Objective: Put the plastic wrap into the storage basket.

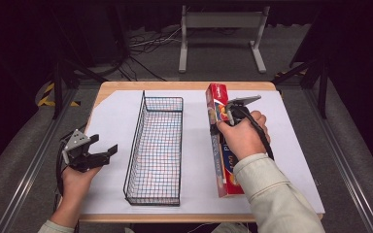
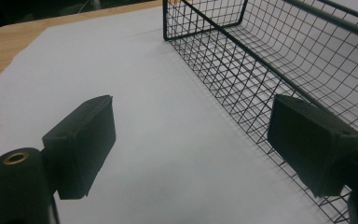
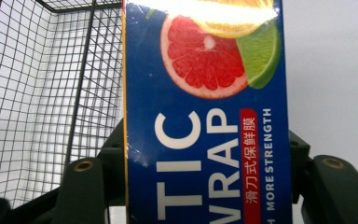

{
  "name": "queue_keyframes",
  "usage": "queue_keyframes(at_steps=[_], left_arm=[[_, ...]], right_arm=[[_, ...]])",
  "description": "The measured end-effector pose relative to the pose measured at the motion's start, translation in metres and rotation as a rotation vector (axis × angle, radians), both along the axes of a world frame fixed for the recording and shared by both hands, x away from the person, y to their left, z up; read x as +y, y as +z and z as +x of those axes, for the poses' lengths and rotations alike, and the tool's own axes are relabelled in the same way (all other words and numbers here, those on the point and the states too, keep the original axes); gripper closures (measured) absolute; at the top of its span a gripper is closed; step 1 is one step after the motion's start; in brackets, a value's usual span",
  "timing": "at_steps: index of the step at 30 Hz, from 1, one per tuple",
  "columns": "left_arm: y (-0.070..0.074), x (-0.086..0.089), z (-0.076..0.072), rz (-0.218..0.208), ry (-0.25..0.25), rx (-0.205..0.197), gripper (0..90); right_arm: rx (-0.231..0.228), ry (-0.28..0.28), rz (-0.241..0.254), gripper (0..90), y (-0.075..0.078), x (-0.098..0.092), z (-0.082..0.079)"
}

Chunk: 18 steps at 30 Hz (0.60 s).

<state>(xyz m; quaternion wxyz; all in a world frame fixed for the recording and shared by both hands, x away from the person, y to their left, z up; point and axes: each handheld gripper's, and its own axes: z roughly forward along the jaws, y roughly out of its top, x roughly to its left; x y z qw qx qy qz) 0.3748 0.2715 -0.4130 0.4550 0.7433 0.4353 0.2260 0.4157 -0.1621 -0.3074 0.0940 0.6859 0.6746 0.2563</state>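
**Long wrap box gripped near one end, basket waiting beside it**

In the high view, the sleeve and right hand [image 1: 243, 138] nearest the camera are covering the near half of the plastic wrap box [image 1: 218, 104], which is lying lengthwise on the white sheet [image 1: 286, 145] just right of the wire basket [image 1: 156, 145]. The right tongs [image 1: 223, 115] are sitting across the box toward its far half. The left tongs [image 1: 108, 150] are hovering released, well apart from the box, left of the basket.

In the left gripper view, the two jaws are standing wide apart with nothing between them, one of them overlapping the basket wall [image 2: 261, 88].

In the right gripper view, the jaws are pressing both long sides of the box [image 3: 205, 116], so they are grasping it.

Judged risk: the box is long and the grip is off-centre, so on lifting the free end may be sagging or pivoting between the jaws; it could also be catching the basket's rim if carried across low. The glossy card may be slipping.

Count: one box, one basket, one sheet, one desk [image 1: 126, 87], two tongs.
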Motion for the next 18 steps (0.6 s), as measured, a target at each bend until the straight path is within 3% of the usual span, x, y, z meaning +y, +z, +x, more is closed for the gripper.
queue_keyframes(at_steps=[4, 9, 11, 18], left_arm=[[-0.006, -0.001, 0.000, 0.038, 0.000, -0.025, 15.8], [-0.018, -0.003, 0.003, 0.057, -0.010, -0.047, 15.8], [-0.023, -0.003, 0.005, 0.072, -0.016, -0.034, 15.8], [-0.022, 0.002, 0.005, 0.026, -0.022, -0.040, 15.7]], right_arm=[[0.002, 0.000, -0.002, 40.6, 0.002, 0.011, 0.002], [0.011, -0.025, 0.004, 40.6, 0.003, 0.028, 0.007], [0.020, -0.021, -0.004, 40.6, 0.003, 0.034, 0.008], [0.021, -0.011, 0.019, 40.5, 0.010, 0.051, 0.010]])
